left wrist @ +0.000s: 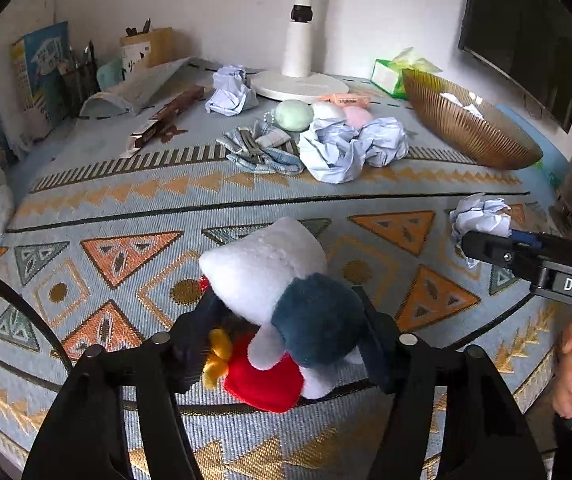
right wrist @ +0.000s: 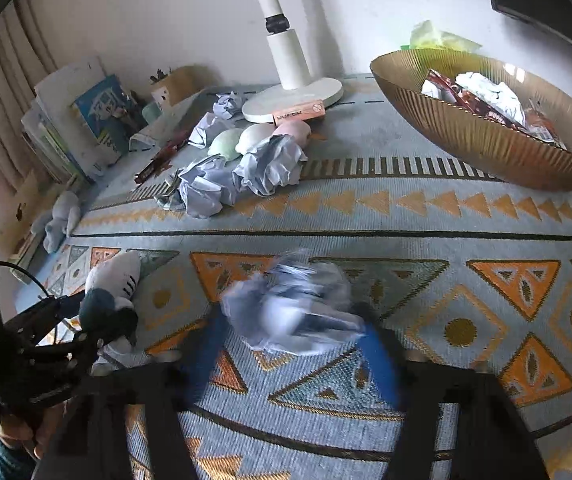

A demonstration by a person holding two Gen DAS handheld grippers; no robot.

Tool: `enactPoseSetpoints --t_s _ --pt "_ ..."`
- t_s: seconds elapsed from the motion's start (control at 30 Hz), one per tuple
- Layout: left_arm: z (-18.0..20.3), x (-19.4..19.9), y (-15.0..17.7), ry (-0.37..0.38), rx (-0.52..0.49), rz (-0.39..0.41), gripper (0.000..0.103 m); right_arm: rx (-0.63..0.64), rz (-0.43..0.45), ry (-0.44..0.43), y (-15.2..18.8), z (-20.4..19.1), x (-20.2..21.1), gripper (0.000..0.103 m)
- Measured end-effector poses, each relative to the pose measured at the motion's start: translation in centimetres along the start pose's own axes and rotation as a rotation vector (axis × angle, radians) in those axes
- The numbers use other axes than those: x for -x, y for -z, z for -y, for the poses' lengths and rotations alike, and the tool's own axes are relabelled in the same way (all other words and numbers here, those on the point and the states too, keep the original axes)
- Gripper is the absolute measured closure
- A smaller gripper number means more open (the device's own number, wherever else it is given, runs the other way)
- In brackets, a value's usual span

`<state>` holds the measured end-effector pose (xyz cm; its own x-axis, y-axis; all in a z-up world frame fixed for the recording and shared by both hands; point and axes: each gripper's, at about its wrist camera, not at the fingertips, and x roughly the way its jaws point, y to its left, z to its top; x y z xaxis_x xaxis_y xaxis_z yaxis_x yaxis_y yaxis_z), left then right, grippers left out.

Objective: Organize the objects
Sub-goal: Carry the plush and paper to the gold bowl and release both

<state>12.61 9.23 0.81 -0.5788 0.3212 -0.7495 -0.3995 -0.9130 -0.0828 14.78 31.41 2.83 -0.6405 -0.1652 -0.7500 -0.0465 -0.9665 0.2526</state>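
Both grippers loaded over the patterned cloth [left wrist: 126, 200].

My left gripper [left wrist: 286, 336] was clamped on the plush toy [left wrist: 286, 300], low over the near cloth. My right gripper [right wrist: 289, 344] looked closed on a crumpled paper ball [right wrist: 293, 308], though blur made that unsure. Beyond lay more crumpled paper [left wrist: 349, 148], the ribbed bowl [right wrist: 485, 140] holding wrappers, and the lamp base [left wrist: 297, 86].

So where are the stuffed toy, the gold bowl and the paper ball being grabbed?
stuffed toy [left wrist: 313, 316], left wrist view, on its dark blue head.
gold bowl [right wrist: 481, 140], right wrist view, on its ribbed outer wall.
paper ball [right wrist: 293, 308], right wrist view, on its blurred middle.
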Motion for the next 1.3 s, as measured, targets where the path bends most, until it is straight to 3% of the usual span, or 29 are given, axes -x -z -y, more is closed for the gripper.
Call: enactPoseSetpoints --t_s 0.03,0.2,0.33,0.53,0.67,0.9,0.97,1.0,1.1,1.3 --pt "-0.1 0.3 0.0 0.014 0.007 0.007 0.045 -0.003 0.010 -0.001 0.0 0.0 0.1 0.053" --pt "0.8 2.8 -1.4 0.070 -0.011 0.086 0.045 -0.024 0.059 -0.034 -0.2 0.8 1.8 0.055" --pt "3.4 4.9 -5.1 0.161 -0.076 0.172 0.045 -0.051 0.149 -0.005 -1.4 2.3 5.2 0.055" --pt "9.6 4.6 -12.9 0.327 -0.155 0.252 0.045 -0.120 0.375 0.176 -5.5 6.9 13.0 0.054" --pt "13.6 1.6 -17.6 0.404 -0.146 0.230 0.045 -0.202 0.460 0.339 -8.8 10.4 15.5 0.054" --pt "17.9 -4.4 -21.1 0.426 -0.093 0.174 0.044 -0.307 0.445 0.414 -12.9 15.2 13.7 0.054" --pt "18.2 -5.4 -21.1 0.456 -0.072 0.156 0.039 -0.316 0.446 0.457 -13.3 15.9 13.0 0.054" --pt "18.4 -6.0 -21.1 0.470 -0.053 0.145 0.032 -0.324 0.448 0.482 -13.3 16.4 12.8 0.051" --pt "18.3 -7.6 -21.3 0.491 -0.003 0.094 0.029 -0.319 0.400 0.488 -14.0 17.6 11.5 0.031" --pt "16.2 -5.3 -20.8 0.505 0.032 0.126 0.029 -0.334 0.424 0.450 -13.4 17.6 12.9 0.031"
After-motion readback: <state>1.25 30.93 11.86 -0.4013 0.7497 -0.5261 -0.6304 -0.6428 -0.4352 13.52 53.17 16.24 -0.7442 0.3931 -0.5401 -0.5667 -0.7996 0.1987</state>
